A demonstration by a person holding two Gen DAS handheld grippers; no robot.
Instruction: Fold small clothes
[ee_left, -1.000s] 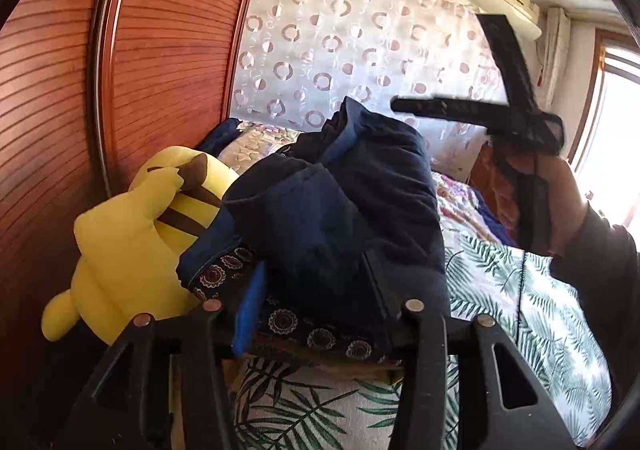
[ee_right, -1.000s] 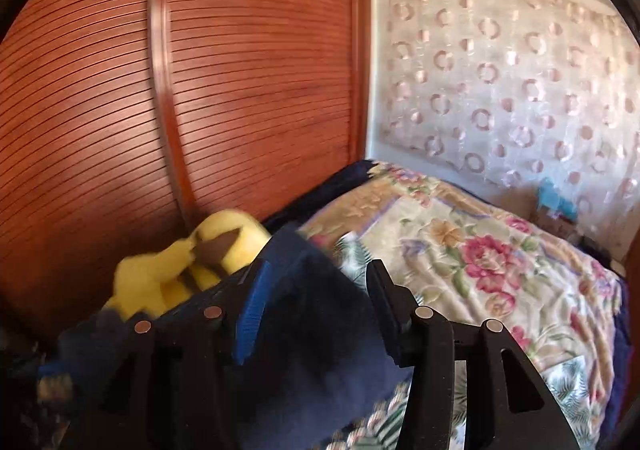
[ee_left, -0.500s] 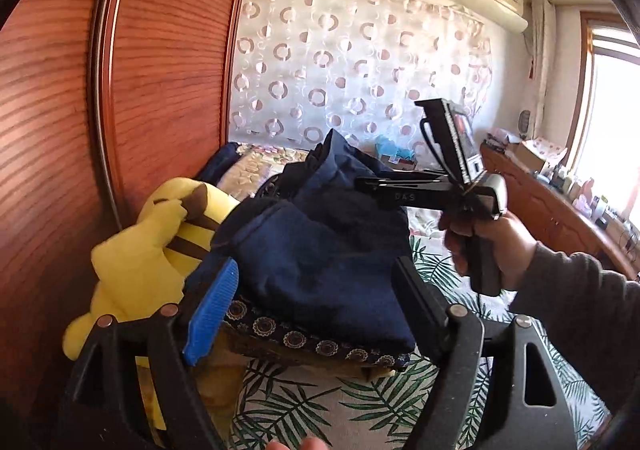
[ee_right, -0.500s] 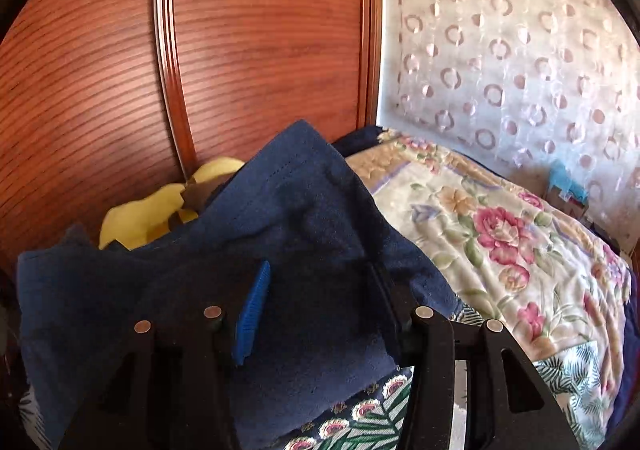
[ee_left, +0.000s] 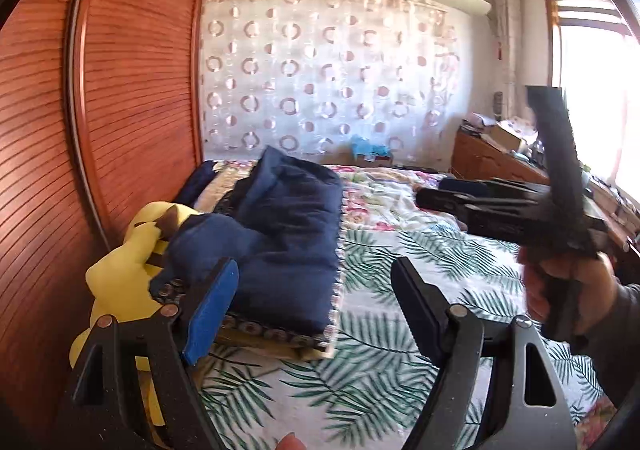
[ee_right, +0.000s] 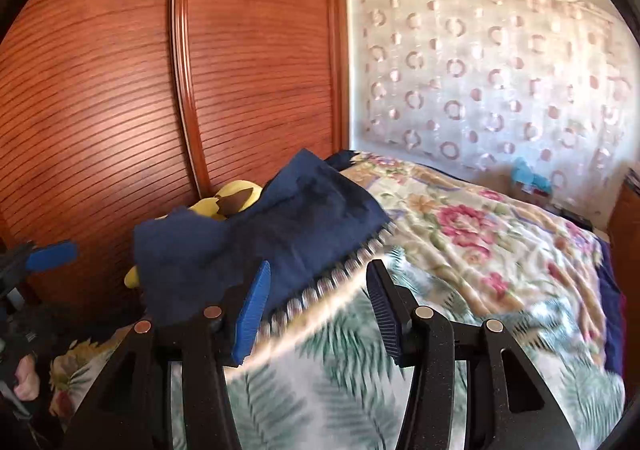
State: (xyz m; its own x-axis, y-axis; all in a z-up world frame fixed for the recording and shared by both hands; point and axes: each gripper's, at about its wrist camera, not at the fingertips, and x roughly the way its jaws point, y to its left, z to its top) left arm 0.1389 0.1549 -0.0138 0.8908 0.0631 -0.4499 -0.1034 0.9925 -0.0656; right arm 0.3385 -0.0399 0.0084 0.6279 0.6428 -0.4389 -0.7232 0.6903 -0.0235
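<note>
- Left gripper: jaws wide apart, holding nothing, lower centre of frame.
- Right gripper: jaws also wide, nothing held.
- Navy garment: folded pile, left-centre, on bed, touching yellow plush by wardrobe.
- Garment's right edge straight; open leaf-print bedspread to its right.

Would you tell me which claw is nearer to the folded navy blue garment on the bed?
Left, though narrowly. The left claw is open at the folded navy blue garment's near edge; the right claw is open too, drawn off to its right side over the leaf-print bedcover.
</note>
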